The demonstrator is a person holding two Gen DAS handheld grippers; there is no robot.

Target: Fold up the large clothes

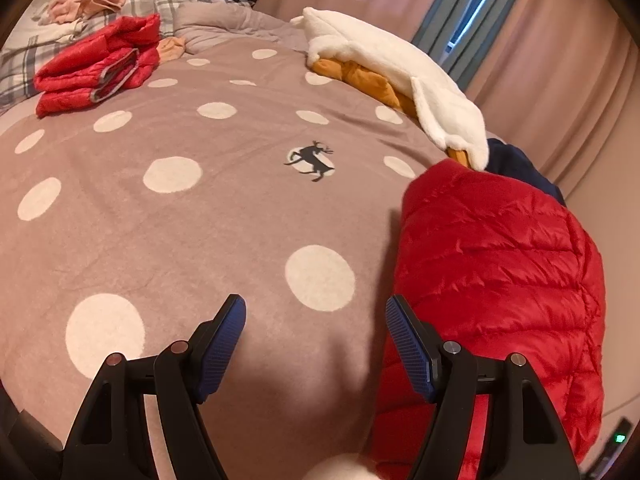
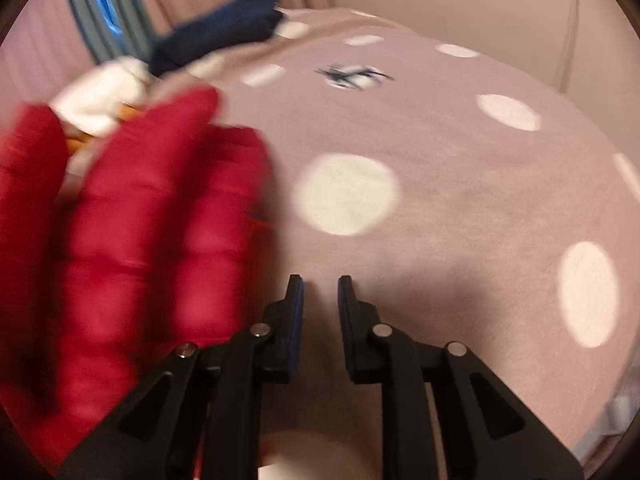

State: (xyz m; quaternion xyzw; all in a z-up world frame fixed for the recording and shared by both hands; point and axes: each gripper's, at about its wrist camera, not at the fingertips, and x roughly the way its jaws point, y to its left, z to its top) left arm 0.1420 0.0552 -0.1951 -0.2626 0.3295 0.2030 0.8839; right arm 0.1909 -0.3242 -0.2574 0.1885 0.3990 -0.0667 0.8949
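A red quilted down jacket (image 1: pixel 500 288) lies bunched on the right side of the bed. My left gripper (image 1: pixel 316 308) is open and empty, hovering over the pink dotted blanket (image 1: pixel 200 232) with its right finger at the jacket's left edge. In the right wrist view, the same red jacket (image 2: pixel 132 248) is blurred at the left. My right gripper (image 2: pixel 320 284) is open with a narrow gap and empty, just right of the jacket.
A folded red jacket (image 1: pixel 96 68) lies at the far left of the bed. A white fleece with an orange garment (image 1: pixel 396 68) and a navy garment (image 1: pixel 516 168) lie at the right edge. Loose clothes (image 1: pixel 88 0) are piled far back. Curtains (image 1: pixel 560 60) hang behind.
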